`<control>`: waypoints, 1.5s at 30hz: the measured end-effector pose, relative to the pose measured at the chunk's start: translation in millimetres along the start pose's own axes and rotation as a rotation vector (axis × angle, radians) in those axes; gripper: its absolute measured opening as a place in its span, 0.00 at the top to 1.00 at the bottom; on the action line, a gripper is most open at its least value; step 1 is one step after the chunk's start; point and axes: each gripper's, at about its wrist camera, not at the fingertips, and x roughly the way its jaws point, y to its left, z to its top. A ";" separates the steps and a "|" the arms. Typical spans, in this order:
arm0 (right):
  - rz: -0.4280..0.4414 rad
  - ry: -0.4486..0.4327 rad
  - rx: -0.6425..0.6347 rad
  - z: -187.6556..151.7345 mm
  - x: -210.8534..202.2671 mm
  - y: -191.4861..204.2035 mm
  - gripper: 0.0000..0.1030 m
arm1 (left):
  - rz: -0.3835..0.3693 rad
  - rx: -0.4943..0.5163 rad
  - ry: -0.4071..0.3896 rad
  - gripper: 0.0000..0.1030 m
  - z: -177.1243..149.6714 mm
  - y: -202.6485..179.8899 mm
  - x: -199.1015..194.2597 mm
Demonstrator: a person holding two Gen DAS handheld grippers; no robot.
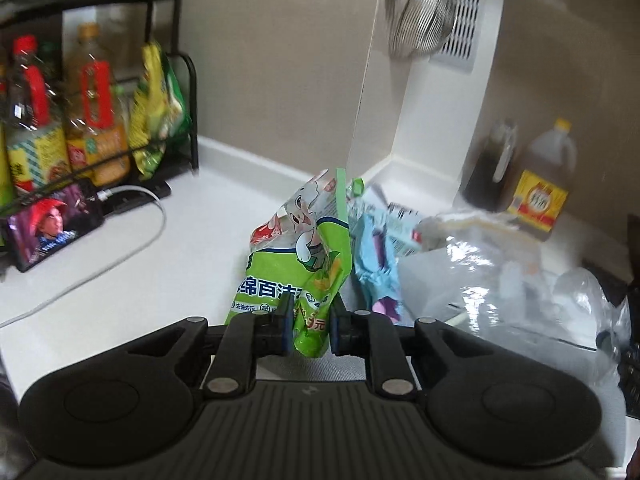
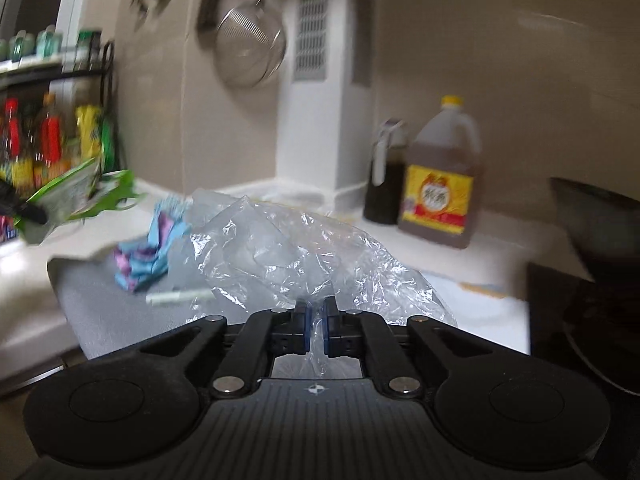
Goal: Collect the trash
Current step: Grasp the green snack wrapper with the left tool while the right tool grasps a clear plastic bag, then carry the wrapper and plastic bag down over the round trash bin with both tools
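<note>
My left gripper (image 1: 311, 312) is shut on a crumpled green wrapper (image 1: 296, 248) with a cartoon animal on it, held above the white counter (image 1: 180, 248). The same green wrapper (image 2: 76, 196) shows at the far left of the right wrist view. My right gripper (image 2: 316, 312) is shut on a clear plastic bag (image 2: 280, 248), whose film is pinched between the blue pads. In the left wrist view, the clear plastic bag (image 1: 500, 272) lies to the right. A crumpled blue and purple wrapper (image 1: 376, 264) lies between wrapper and bag, also seen as the blue wrapper (image 2: 144, 256).
A black rack (image 1: 188, 92) with sauce bottles and a phone (image 1: 52, 224) on a white cable stand at the left. An oil jug (image 2: 440, 184) and a dark bottle (image 2: 384, 176) stand by the back wall. A strainer (image 2: 248, 48) hangs above. A dark pan (image 2: 592, 224) sits right.
</note>
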 end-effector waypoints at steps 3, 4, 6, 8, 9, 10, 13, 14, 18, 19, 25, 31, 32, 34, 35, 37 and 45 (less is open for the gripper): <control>-0.013 -0.033 0.016 5.1 -15.9 -9.6 0.94 | -0.021 -0.021 -0.033 0.82 -8.4 0.5 -29.5; -0.017 -0.043 0.021 6.5 -21.7 -11.3 0.94 | -0.030 -0.027 -0.043 0.82 -11.1 0.7 -39.5; -0.017 -0.069 0.028 8.7 -33.0 -13.2 0.94 | -0.046 -0.034 -0.071 0.82 -16.8 0.9 -58.6; -0.021 -0.104 0.033 11.0 -45.1 -13.9 0.94 | -0.065 -0.049 -0.094 0.82 -21.0 1.2 -77.5; -0.017 -0.115 0.036 12.6 -49.8 -14.1 0.94 | -0.077 -0.057 -0.105 0.82 -22.8 1.5 -86.9; -0.007 -0.123 0.042 14.2 -55.4 -13.7 0.94 | -0.088 -0.061 -0.118 0.82 -25.0 1.0 -96.8; 0.040 -0.134 0.048 15.8 -72.0 -9.8 0.94 | -0.114 -0.051 -0.150 0.82 -35.5 -3.9 -124.9; 0.058 -0.136 0.041 14.9 -77.8 -6.8 0.94 | -0.120 -0.046 -0.153 0.82 -40.4 -6.1 -132.3; 0.130 -0.128 0.015 4.7 -100.6 7.0 0.94 | -0.143 -0.026 -0.130 0.82 -68.8 -15.7 -155.3; 0.151 -0.120 0.012 1.5 -106.1 11.4 0.94 | -0.150 -0.026 -0.122 0.82 -76.4 -17.5 -160.0; 0.274 -0.033 -0.006 -26.6 -134.6 32.2 0.94 | -0.166 -0.008 -0.067 0.82 -127.0 -25.3 -179.7; 0.329 0.060 -0.035 -57.4 -149.9 52.9 0.94 | -0.140 -0.020 0.016 0.82 -174.7 -21.6 -183.6; 0.337 0.082 -0.041 -63.6 -149.9 57.3 0.94 | -0.131 -0.017 0.028 0.82 -182.7 -21.7 -183.0; 0.341 0.121 -0.063 -76.2 -148.3 66.2 0.94 | -0.101 -0.006 0.057 0.82 -198.1 -21.0 -180.3; 0.343 0.138 -0.075 -82.5 -146.7 70.9 0.94 | -0.091 -0.002 0.073 0.82 -205.5 -20.9 -178.9; 0.345 0.174 -0.097 -95.2 -143.7 78.4 0.94 | -0.079 -0.002 0.108 0.82 -219.3 -19.4 -175.0; 0.378 0.261 -0.168 -123.3 -137.4 101.6 0.94 | -0.080 -0.026 0.208 0.81 -248.0 -9.6 -160.8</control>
